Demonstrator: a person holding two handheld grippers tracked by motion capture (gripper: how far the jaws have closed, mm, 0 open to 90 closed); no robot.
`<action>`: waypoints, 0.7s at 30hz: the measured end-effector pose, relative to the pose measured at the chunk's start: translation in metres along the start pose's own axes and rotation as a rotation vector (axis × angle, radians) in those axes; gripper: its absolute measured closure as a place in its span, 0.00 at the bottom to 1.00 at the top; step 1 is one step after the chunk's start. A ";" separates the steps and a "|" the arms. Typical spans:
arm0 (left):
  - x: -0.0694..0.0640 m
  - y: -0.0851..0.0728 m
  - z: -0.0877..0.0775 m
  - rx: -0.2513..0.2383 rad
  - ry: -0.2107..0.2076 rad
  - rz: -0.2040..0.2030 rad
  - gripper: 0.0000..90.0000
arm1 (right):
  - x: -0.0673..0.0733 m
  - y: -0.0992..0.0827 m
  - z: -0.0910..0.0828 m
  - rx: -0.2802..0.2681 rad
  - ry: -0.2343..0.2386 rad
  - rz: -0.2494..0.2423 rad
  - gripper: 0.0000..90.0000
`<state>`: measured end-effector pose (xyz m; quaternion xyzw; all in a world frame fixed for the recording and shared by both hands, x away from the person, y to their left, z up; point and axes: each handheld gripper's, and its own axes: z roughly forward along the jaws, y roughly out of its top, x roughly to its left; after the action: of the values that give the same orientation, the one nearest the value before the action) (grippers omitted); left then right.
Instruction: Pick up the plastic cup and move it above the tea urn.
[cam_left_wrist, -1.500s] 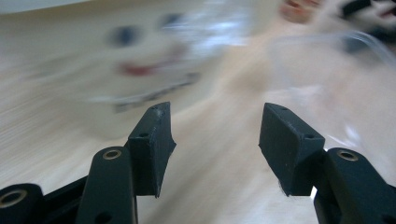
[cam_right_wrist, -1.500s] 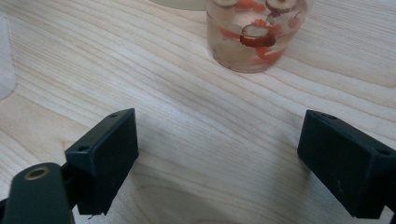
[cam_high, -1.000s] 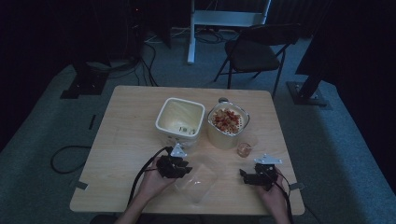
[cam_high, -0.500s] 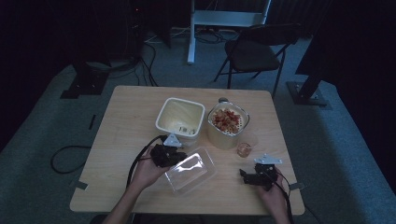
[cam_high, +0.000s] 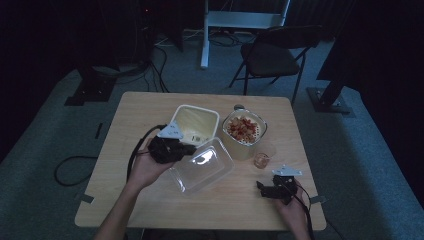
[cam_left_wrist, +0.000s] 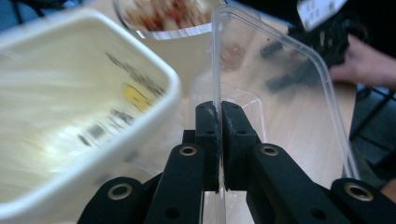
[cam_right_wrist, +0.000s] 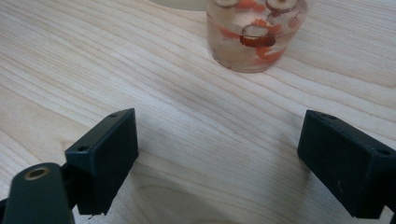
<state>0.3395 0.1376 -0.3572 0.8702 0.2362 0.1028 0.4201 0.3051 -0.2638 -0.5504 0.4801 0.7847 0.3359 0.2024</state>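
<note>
A: Nearest us, our right tool (cam_high: 270, 190) rests low on the tabletop (cam_high: 125, 200) at the near right, its jaws spread wide with nothing between them. Just beyond it stands a small clear cup (cam_right_wrist: 256, 35) holding reddish pieces and what look like slices.

B: And our left tool (cam_high: 187, 149) is clamped tight on the rim of the clear plastic lid (cam_high: 202, 164), holding it tilted up off the wood, between us and the two tubs.

A: The grip is what worries us. We only pinch a thin edge of the lid, so it could pivot or slide out if we swing it, and its far corner hangs close to the small cup and the tall tub of reddish food (cam_high: 243, 131); we judge a careless sweep could tip either.

B: How does the lid look?

A: Transparent, rectangular with rounded corners and a raised rim, glossy enough to catch a bright glare. It seems thin and flexible, so likely to bow under a one-sided hold.

B: Beyond it sits the empty cream square tub (cam_high: 193, 123) with a label inside, just beside the food tub
</note>
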 end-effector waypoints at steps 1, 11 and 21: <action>0.000 0.000 0.000 0.000 0.000 0.000 0.97 | 0.000 0.000 0.000 0.000 0.000 0.000 0.13; 0.057 0.025 -0.057 -0.061 0.208 -0.113 0.97 | 0.000 0.000 0.000 0.000 0.000 0.000 0.13; 0.105 0.021 -0.033 -0.022 0.189 -0.259 0.76 | 0.000 0.000 0.000 0.000 0.001 0.001 0.13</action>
<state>0.4248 0.2010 -0.3229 0.8141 0.3838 0.1318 0.4154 0.3051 -0.2638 -0.5504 0.4802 0.7846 0.3362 0.2020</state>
